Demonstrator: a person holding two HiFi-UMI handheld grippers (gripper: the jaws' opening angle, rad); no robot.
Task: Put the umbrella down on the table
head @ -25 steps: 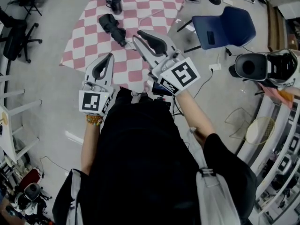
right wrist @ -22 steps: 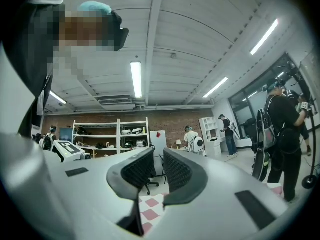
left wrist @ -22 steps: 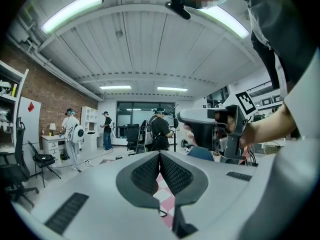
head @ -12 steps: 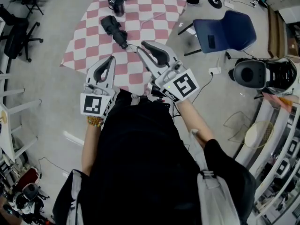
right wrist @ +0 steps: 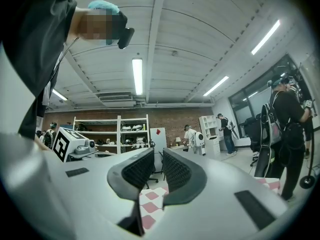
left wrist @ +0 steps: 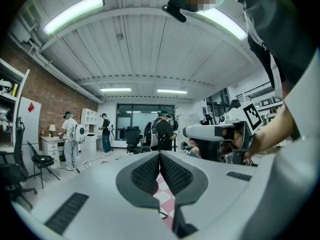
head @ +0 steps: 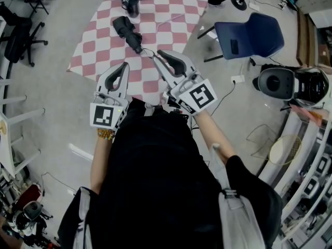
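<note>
The right gripper (head: 160, 55) has just been closing. There is a thin gap now, with nothing in it. The left gripper (head: 122, 66) is closed and empty. The folded black umbrella (head: 127, 32) lies on the checkered table (head: 171, 14). Its strap (head: 147, 51) sits by the right tips and might get hooked and dragged. Only the head view shows the umbrella; the gripper views show the jaws.

A research lab is shown.
Open shelves (right wrist: 125, 129) of gear are set against a brick wall (right wrist: 165, 118); strip lights (right wrist: 136, 76) and office chairs (left wrist: 41, 160) are seen.
</note>
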